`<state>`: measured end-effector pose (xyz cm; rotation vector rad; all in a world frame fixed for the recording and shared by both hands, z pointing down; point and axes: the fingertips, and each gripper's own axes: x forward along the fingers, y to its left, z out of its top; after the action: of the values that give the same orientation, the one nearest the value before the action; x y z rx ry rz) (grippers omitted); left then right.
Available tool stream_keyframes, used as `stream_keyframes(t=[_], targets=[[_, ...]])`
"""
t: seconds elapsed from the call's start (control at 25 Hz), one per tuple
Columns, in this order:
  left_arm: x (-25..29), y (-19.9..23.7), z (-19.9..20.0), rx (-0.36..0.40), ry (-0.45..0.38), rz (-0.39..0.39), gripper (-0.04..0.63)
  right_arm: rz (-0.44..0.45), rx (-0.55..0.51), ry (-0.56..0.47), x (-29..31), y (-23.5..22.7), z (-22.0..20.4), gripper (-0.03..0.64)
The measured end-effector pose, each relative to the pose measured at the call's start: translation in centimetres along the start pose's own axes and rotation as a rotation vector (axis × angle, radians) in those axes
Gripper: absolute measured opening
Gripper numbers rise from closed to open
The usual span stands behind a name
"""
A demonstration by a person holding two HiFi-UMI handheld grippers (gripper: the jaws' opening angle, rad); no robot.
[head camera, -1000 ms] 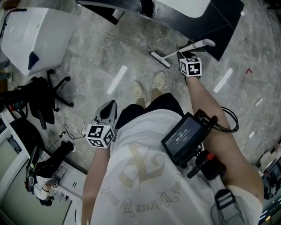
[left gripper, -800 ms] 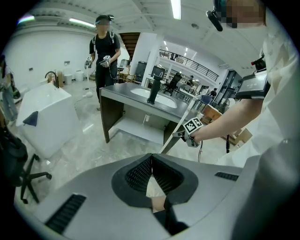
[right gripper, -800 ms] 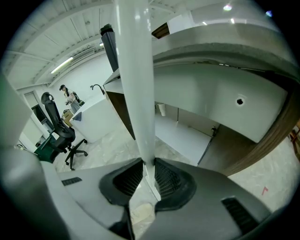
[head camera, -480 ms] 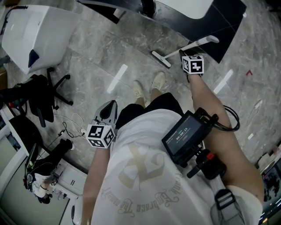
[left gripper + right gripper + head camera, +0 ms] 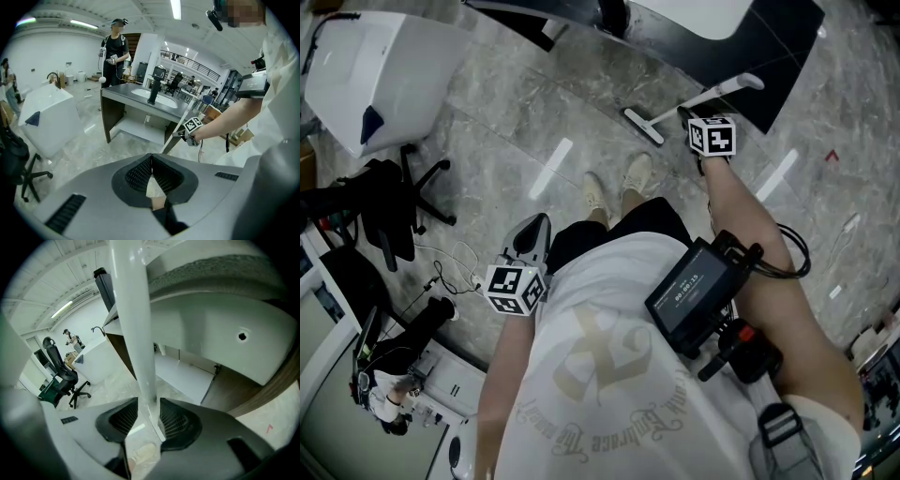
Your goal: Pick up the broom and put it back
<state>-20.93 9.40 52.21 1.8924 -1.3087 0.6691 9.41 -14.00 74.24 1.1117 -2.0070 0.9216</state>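
The white broom (image 5: 712,94) leans against the dark table (image 5: 787,47), its head (image 5: 642,127) resting on the floor. My right gripper (image 5: 688,114) is at the lower part of the handle. In the right gripper view the handle (image 5: 133,324) passes between the jaws of the right gripper (image 5: 149,404), which are opening, and a gap shows beside the handle. My left gripper (image 5: 539,223) hangs by the person's left side, far from the broom. In the left gripper view the left gripper (image 5: 151,159) is shut with nothing in it, and the broom (image 5: 180,126) stands ahead.
A white tilted bin (image 5: 366,80) and a black office chair (image 5: 394,216) are at the left. Cables (image 5: 455,267) lie on the marble floor. The person's shoes (image 5: 619,183) stand just behind the broom head. Another person (image 5: 115,51) stands beyond the table.
The right gripper and the broom handle shifted slightly rightward a second ago and have stayed put since. The left gripper has not moved.
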Motion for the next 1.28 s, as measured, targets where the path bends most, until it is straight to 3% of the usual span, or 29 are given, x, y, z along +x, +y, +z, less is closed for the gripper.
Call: stream_keyframes(t=[0.76, 0.96, 1.28], targets=[[4.2, 2.0, 3.3, 0.044, -0.055, -0.067, 0.012, -0.027, 0.073, -0.052, -1.9, -0.7, 0.5, 0.161], [6.3, 3.4, 5.0, 0.07, -0.077, -0.105, 0.012, -0.055, 0.082, -0.094, -3.1, -0.2, 1.5, 0.049], [3.8, 1.6, 7.2, 0.149, -0.133, -0.227, 0.012, -0.058, 0.048, -0.239, -13.0, 5.2, 3.5, 0.023]])
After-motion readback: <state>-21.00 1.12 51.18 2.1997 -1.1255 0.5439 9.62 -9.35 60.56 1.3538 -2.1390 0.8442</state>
